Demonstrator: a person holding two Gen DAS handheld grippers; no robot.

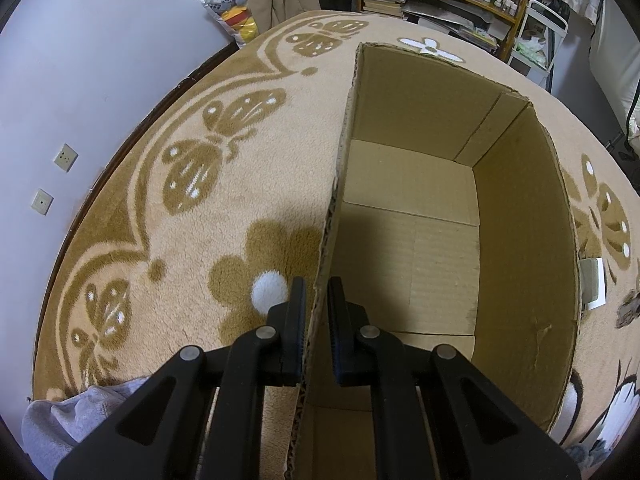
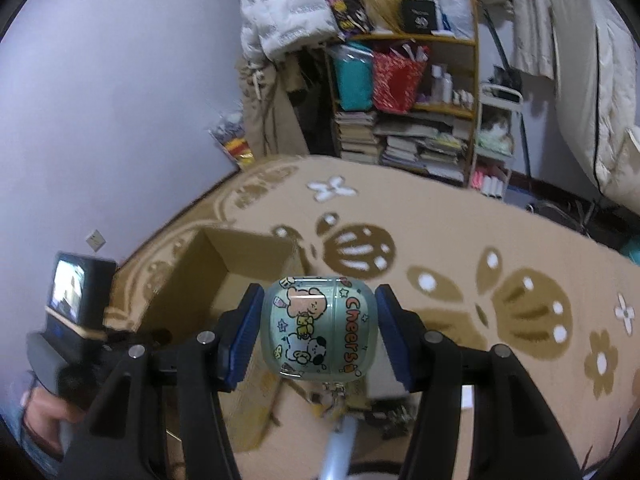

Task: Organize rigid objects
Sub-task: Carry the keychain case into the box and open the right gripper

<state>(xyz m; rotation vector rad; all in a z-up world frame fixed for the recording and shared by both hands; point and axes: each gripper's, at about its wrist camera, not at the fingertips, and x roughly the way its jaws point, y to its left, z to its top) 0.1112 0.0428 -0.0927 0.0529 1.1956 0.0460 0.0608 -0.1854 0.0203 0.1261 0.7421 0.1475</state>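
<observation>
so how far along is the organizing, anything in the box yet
Nothing is packed yet: the cardboard box looks empty. In hand: the left gripper straddles its wall, and the right gripper holds a cartoon-printed green container in the air. Left: placing it inside.

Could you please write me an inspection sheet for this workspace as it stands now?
Surface: patterned beige rug, brown butterflies and flowers.
Job's things: open cardboard box, inside bare; green cartoon case marked "Cheers", strap hanging below.
Clutter: grey cloth at rug's edge; small items under the case, too blurred to name.
Grippers: left gripper straddles the box wall; right gripper clamps the case.
Cables: black cable beside white bedding.
Surroundings: crowded shelf, wall sockets, hanging coats.
</observation>
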